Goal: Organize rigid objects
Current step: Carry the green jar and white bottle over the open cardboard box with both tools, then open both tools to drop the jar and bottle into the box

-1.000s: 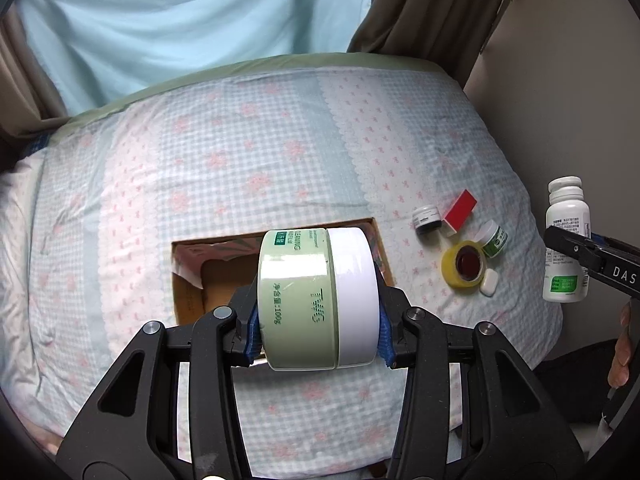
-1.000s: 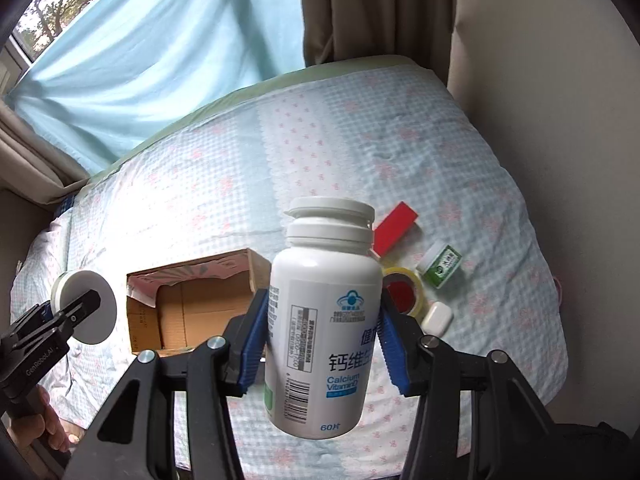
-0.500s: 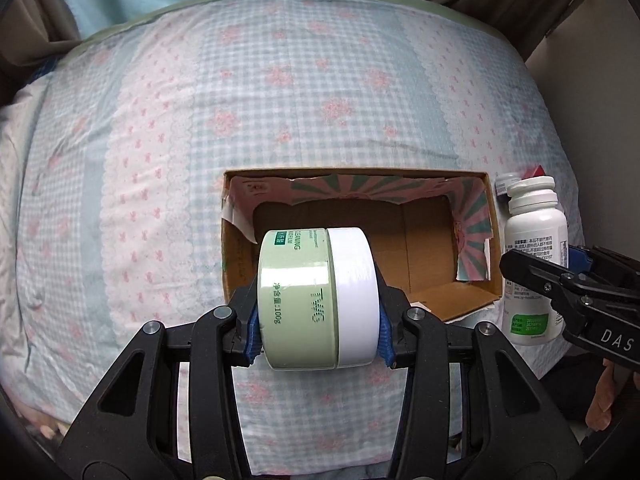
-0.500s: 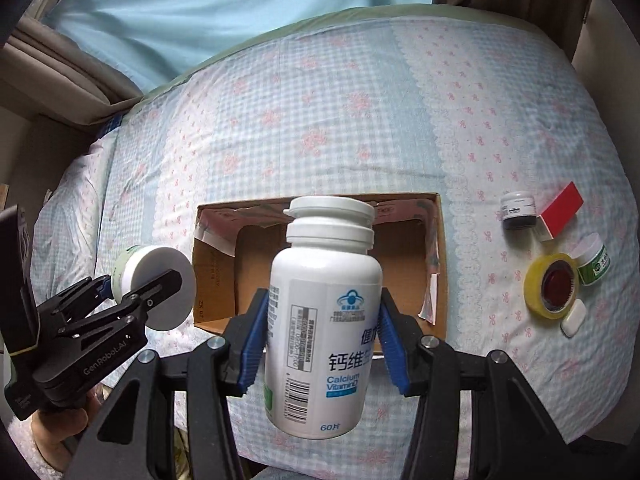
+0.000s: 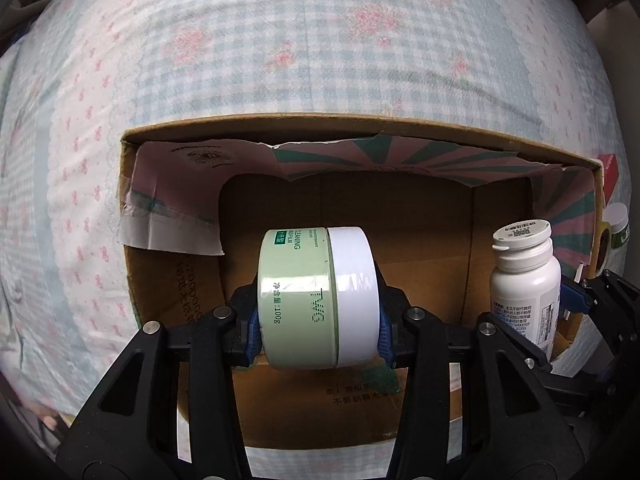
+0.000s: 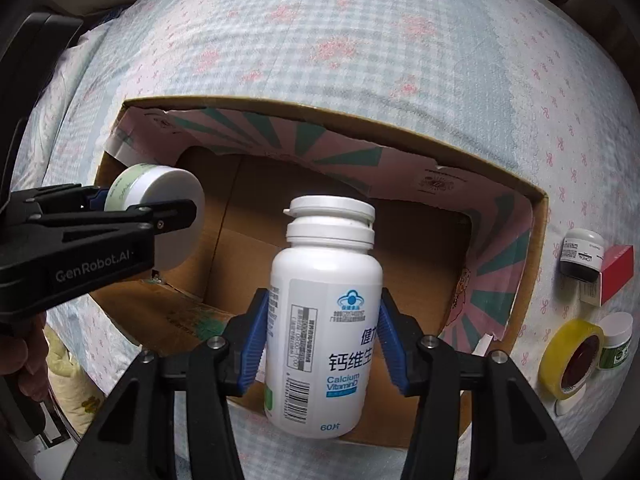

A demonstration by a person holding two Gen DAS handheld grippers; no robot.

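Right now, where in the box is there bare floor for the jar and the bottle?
The box floor is bare from wall to wall; both the jar and bottle fit. Outside, it is crowded past the right wall: black jar, red box, tape.

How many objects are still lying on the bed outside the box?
5, all right of the box: dark jar, red box, tape roll, small green jar, white piece under the tape. Others may be hidden.
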